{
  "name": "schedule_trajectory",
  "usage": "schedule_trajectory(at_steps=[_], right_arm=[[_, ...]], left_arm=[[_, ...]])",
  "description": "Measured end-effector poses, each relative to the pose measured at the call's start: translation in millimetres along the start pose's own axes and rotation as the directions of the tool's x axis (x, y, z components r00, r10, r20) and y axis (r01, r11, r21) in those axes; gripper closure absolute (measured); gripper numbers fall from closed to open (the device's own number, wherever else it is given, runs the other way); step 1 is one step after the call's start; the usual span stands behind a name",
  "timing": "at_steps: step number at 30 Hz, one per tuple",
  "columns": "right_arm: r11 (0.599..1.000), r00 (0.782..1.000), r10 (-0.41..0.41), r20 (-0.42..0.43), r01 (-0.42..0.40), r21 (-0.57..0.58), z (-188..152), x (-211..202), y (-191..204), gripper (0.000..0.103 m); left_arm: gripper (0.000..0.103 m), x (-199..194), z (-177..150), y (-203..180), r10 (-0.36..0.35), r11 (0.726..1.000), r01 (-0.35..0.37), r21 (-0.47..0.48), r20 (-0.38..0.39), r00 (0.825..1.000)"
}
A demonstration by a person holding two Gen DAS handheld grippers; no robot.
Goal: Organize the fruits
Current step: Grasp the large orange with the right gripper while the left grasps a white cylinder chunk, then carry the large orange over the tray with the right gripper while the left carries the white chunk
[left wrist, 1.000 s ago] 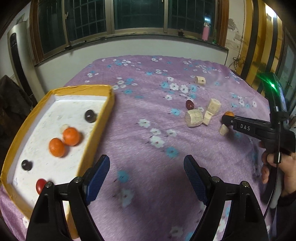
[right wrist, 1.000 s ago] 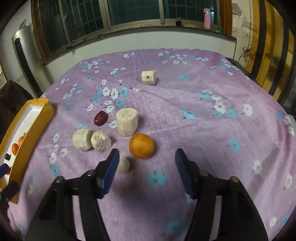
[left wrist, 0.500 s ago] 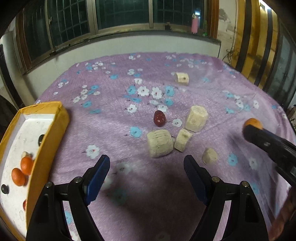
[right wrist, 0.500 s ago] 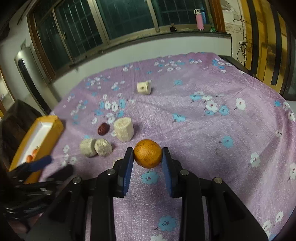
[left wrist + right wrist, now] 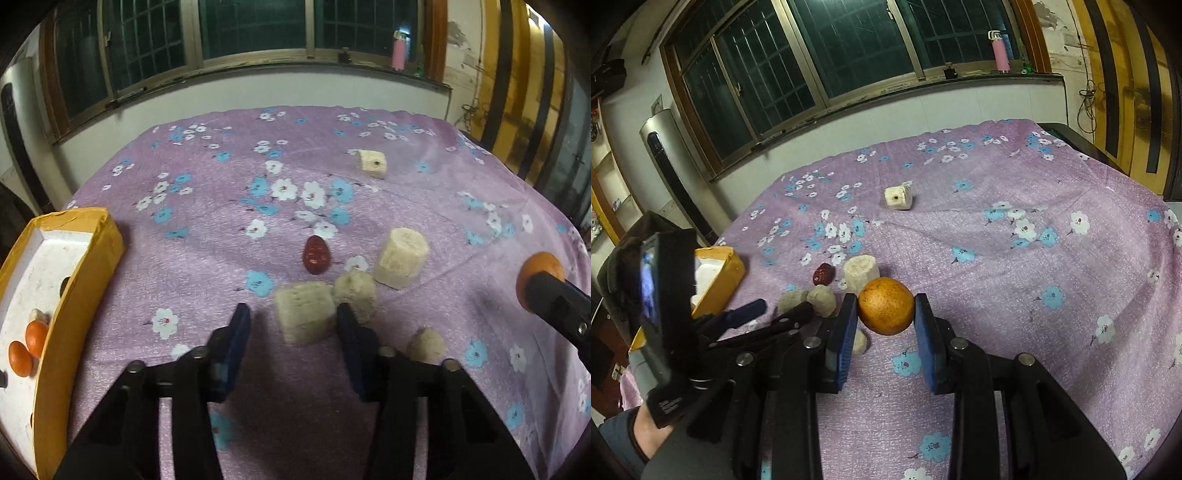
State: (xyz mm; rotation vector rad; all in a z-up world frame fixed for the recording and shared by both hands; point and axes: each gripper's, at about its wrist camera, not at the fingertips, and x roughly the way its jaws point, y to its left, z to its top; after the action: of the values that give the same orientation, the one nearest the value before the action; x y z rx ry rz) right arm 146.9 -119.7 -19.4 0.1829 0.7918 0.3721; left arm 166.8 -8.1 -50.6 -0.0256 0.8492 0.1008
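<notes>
My right gripper [image 5: 885, 315] is shut on an orange [image 5: 885, 311] and holds it above the purple flowered cloth; the orange also shows at the right edge of the left wrist view [image 5: 540, 275]. My left gripper [image 5: 293, 332] is open around a pale banana chunk [image 5: 303, 315], its pads on either side and apart from it. More pale chunks [image 5: 402, 262] and a red date [image 5: 316, 254] lie just beyond. The yellow tray [image 5: 85, 284] at the left holds two oranges [image 5: 27, 347] and small dark fruits.
A lone pale chunk [image 5: 373, 164] lies farther back on the cloth. A small chunk [image 5: 425, 345] lies right of my left gripper. The left gripper body [image 5: 668, 317] fills the left of the right wrist view. A wall and windows stand behind the table.
My left gripper has moved forward and narrowed around the banana chunk. My right gripper has lifted the orange higher off the cloth.
</notes>
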Motion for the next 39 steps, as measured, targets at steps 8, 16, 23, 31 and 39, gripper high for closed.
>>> schedule_trajectory(at_steps=[8,16,23,31,39], right_arm=[[1.000,1.000,-0.002,0.014,0.002,-0.004,0,-3,1,0.071],[1.000,1.000,0.000,0.020,0.000,-0.005,0,-6,2,0.071],[1.000,1.000,0.002,0.025,-0.002,-0.012,0,-8,3,0.071],[0.999,0.999,-0.015,0.034,0.016,-0.030,-1,-9,6,0.071],[0.996,0.998,-0.060,0.001,0.060,-0.059,-5,-3,18,0.071]], left_arm=[[0.074,2,1,2,-0.066,0.998,0.066,0.005,-0.006,0.998],[0.074,-18,-3,7,-0.101,0.995,0.100,0.019,0.027,0.995],[0.074,-53,-22,17,-0.112,0.994,0.111,0.012,0.046,0.993],[0.074,-98,-49,47,-0.104,0.994,0.107,-0.034,0.068,0.992],[0.074,-138,-66,100,-0.052,0.992,0.064,-0.110,0.108,0.993]])
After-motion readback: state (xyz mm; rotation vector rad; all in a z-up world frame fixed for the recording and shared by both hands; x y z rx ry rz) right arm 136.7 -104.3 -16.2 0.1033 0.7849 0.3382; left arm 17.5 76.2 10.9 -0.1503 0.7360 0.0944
